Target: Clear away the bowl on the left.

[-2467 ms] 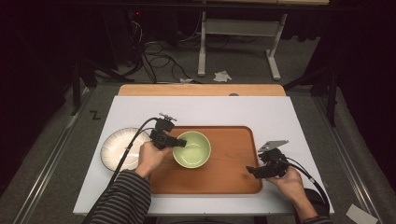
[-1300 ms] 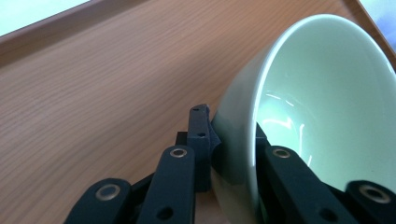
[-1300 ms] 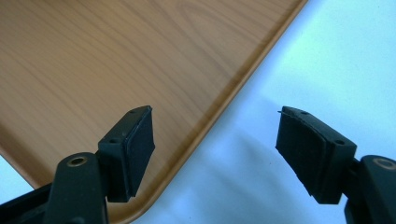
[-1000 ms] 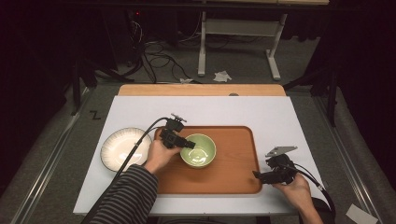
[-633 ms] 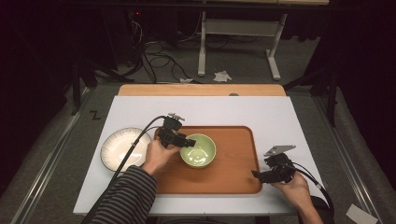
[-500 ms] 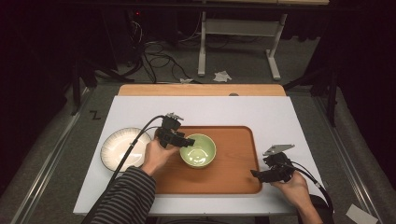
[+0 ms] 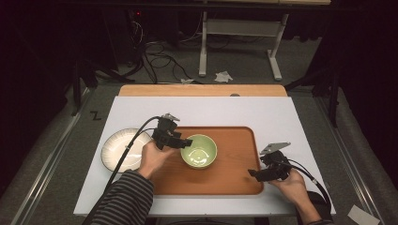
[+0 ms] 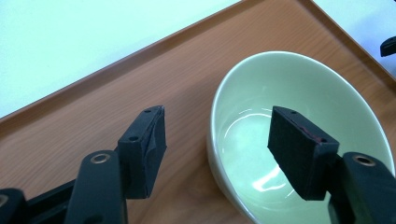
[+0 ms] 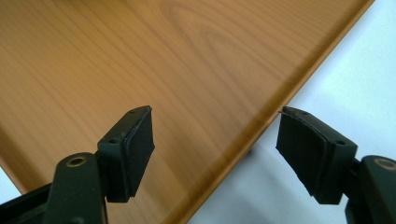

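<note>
On the white bench (image 7: 281,112) lay a wooden tray (image 7: 234,154) holding one green bowl (image 7: 199,151), upright and empty. The left gripper (image 8: 215,149) had just been opening, its fingers (image 8: 144,144) wide astride the rim. The right gripper's (image 9: 215,149) fingers (image 9: 130,149) stood wide astride the tray's edge.

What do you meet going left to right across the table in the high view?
White plate → left gripper → green bowl on the wooden tray → right gripper.
</note>
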Motion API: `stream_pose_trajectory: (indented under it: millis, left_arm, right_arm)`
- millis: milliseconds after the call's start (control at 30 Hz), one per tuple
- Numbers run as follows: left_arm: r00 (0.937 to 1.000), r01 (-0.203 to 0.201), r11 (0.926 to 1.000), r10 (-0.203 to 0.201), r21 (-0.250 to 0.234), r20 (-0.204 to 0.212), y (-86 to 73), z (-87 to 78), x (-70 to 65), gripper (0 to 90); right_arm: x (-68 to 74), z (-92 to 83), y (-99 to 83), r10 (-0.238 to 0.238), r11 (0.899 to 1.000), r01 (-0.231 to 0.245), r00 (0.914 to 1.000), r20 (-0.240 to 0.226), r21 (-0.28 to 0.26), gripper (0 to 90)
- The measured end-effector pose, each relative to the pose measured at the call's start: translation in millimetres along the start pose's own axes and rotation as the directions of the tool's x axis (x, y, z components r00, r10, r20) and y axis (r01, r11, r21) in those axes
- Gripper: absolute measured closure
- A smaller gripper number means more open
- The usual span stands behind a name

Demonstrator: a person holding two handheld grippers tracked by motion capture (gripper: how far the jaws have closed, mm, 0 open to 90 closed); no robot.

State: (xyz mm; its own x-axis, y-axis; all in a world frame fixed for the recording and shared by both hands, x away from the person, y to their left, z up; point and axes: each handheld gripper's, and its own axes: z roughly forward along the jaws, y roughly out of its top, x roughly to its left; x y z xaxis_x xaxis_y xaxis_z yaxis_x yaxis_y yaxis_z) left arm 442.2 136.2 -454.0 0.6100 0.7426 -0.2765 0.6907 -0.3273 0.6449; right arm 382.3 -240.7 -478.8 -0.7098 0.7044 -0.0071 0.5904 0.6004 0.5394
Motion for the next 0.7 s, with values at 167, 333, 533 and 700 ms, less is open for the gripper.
stream_pose_trajectory:
  millis: [167,333,533,700]
  left_arm:
    - [1.0,0.004,1.0,-0.004,-0.009,-0.004,-2.2,-6.0,2.7,36.7]
    - [0.9999,0.005,0.9997,-0.006,-0.023,-0.013,-6.0,-14.1,2.5,36.4]
    - [0.9995,0.015,0.9988,-0.016,-0.047,-0.026,-11.7,-25.3,4.6,36.6]
    - [0.9985,0.026,0.9976,-0.029,-0.064,-0.046,-17.4,-33.4,7.1,36.6]
  right_arm:
    - [-0.3,1.6,2.8,-0.006,1.0,0.006,0.9999,-0.009,-0.01,29.0]
    - [0.0,2.8,5.4,-0.006,1.0,0.006,0.9999,-0.016,-0.014,29.0]
    - [-0.1,4.8,9.2,-0.023,1.0,0.023,0.9995,-0.022,-0.02,29.1]
    - [0.8,6.0,12.3,-0.028,0.999,0.027,0.9992,-0.028,-0.023,29.1]
